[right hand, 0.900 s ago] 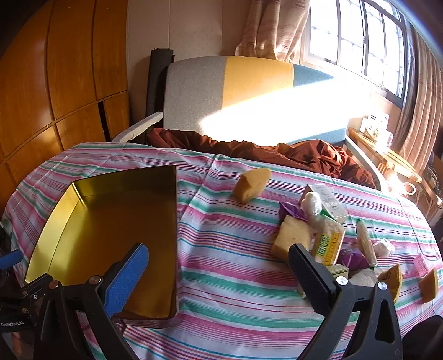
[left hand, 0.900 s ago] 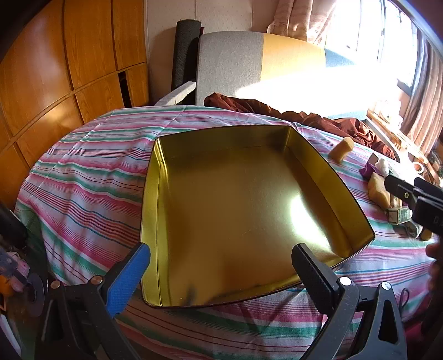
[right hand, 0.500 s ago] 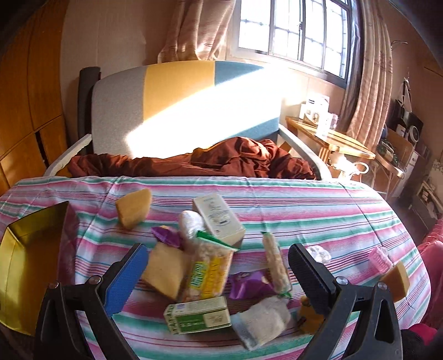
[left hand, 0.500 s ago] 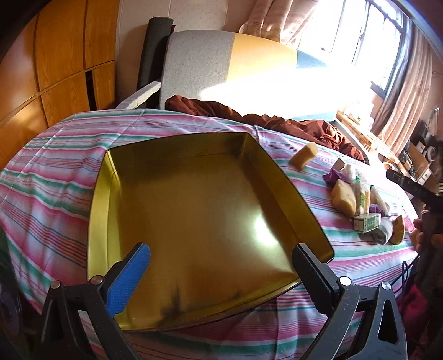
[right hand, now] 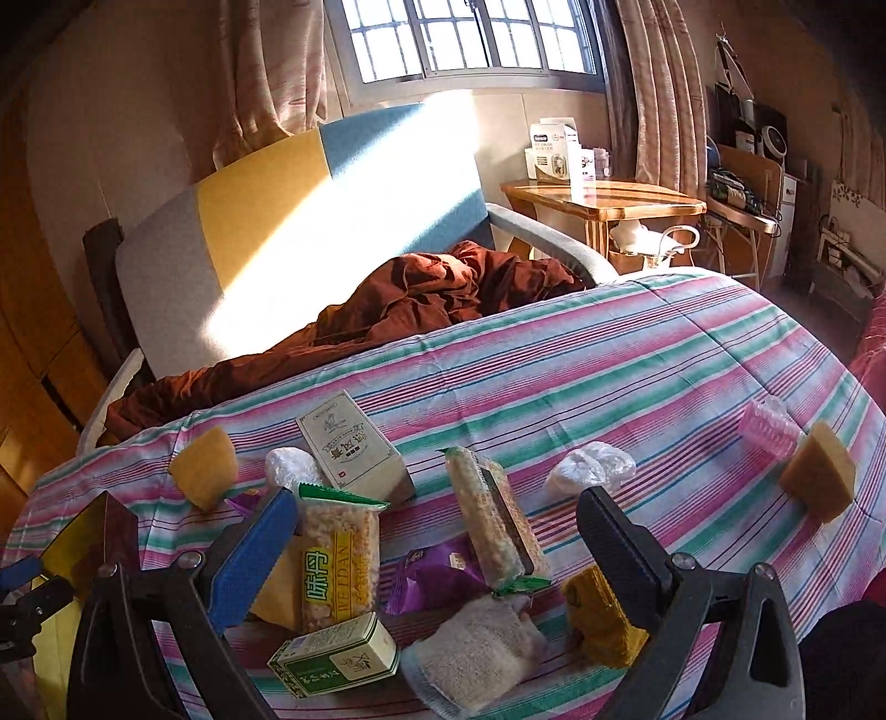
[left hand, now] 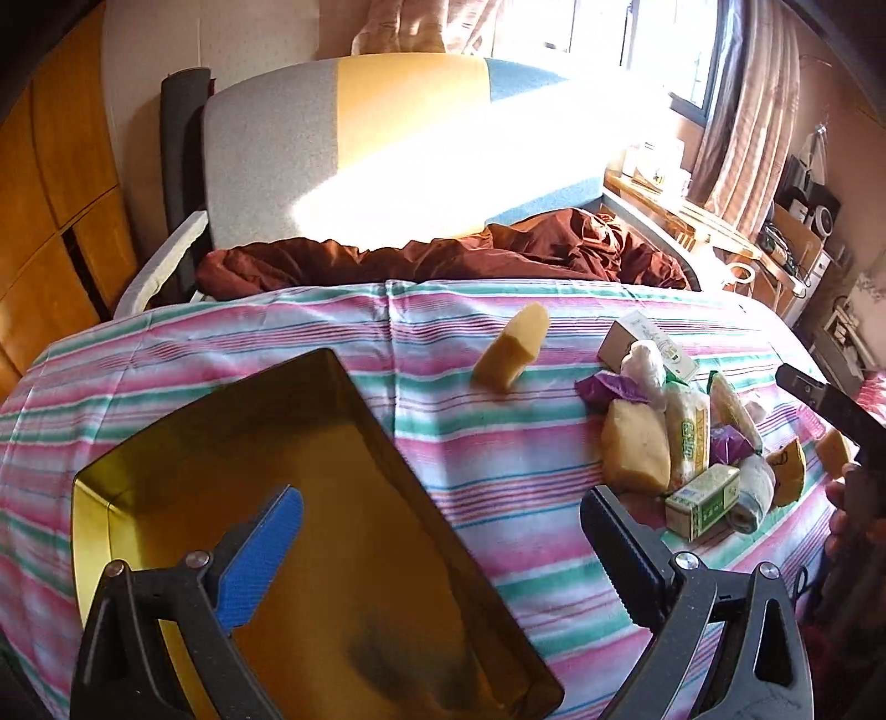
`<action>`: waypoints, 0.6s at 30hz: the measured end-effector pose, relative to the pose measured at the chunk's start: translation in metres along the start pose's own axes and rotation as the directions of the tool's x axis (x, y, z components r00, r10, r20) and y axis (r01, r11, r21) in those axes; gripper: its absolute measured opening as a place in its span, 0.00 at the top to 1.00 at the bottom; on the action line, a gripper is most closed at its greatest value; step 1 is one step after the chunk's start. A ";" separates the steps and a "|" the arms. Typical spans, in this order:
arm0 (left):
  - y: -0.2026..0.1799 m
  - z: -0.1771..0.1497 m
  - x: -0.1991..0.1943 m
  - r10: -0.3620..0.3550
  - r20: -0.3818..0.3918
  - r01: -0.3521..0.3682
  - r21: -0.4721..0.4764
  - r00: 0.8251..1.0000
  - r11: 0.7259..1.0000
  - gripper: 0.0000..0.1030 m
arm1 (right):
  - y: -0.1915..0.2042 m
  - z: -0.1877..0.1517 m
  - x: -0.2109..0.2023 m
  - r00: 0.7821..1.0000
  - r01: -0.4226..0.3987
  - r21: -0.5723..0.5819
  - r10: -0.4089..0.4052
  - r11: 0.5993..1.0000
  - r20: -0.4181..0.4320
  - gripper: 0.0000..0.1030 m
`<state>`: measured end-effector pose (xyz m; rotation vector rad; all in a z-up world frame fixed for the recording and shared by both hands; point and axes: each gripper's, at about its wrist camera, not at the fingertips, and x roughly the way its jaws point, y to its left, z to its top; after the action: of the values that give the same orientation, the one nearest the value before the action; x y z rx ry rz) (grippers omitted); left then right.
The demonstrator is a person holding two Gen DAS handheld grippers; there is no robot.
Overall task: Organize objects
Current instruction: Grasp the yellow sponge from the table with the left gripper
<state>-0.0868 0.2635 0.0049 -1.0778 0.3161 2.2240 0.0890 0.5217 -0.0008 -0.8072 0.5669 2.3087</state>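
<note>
My right gripper (right hand: 426,554) and left gripper (left hand: 443,554) both have fingers wide open and empty, and the small green box (right hand: 335,662), near me on the desk (right hand: 609,360) right of the gold tin (left hand: 310,498), looks light and stiff, so I would pinch its long flat sides.

- I'm in a lived-in home, a sitting room or bedroom.
- Upholstered armchair (right hand: 310,221) in grey, yellow and blue panels, a rumpled brown blanket (right hand: 421,299) dumped on its seat.
- Barred window (right hand: 470,39) with patterned curtains (right hand: 648,94), low sun coming in.
- Wooden side table (right hand: 609,196) with small boxes on it; wood-panelled wardrobe doors (left hand: 61,183).
- Bench under a striped household cloth (right hand: 609,354), snack packets (right hand: 340,559) scattered on it.
</note>
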 end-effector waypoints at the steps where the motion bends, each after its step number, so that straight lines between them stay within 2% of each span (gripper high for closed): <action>1: -0.005 0.007 0.007 -0.009 -0.004 0.009 0.015 1.000 1.000 0.02 | -0.001 0.000 0.001 1.000 -0.008 0.005 0.008 1.000 -0.003 0.00; 9: -0.034 0.060 0.075 0.026 -0.007 -0.025 0.109 1.000 0.994 0.02 | 0.003 -0.002 0.003 0.998 -0.057 0.000 0.057 0.998 -0.031 0.00; 14: -0.055 0.077 0.120 0.044 -0.052 -0.034 0.192 0.998 0.981 0.09 | 0.001 -0.001 0.004 0.997 -0.076 0.012 0.076 0.997 -0.032 0.00; 16: -0.064 0.081 0.140 0.070 -0.073 -0.051 0.232 0.995 0.971 0.16 | -0.001 0.000 0.004 0.996 -0.077 0.022 0.078 0.997 -0.032 0.00; 18: -0.069 0.083 0.161 0.087 -0.112 -0.057 0.247 0.990 0.967 0.32 | -0.003 0.000 0.005 0.996 -0.076 0.033 0.077 0.997 -0.033 0.00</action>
<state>-0.1681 0.4261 -0.0618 -1.0834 0.6734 2.1184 0.0879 0.5260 -0.0044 -0.8248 0.6589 2.3530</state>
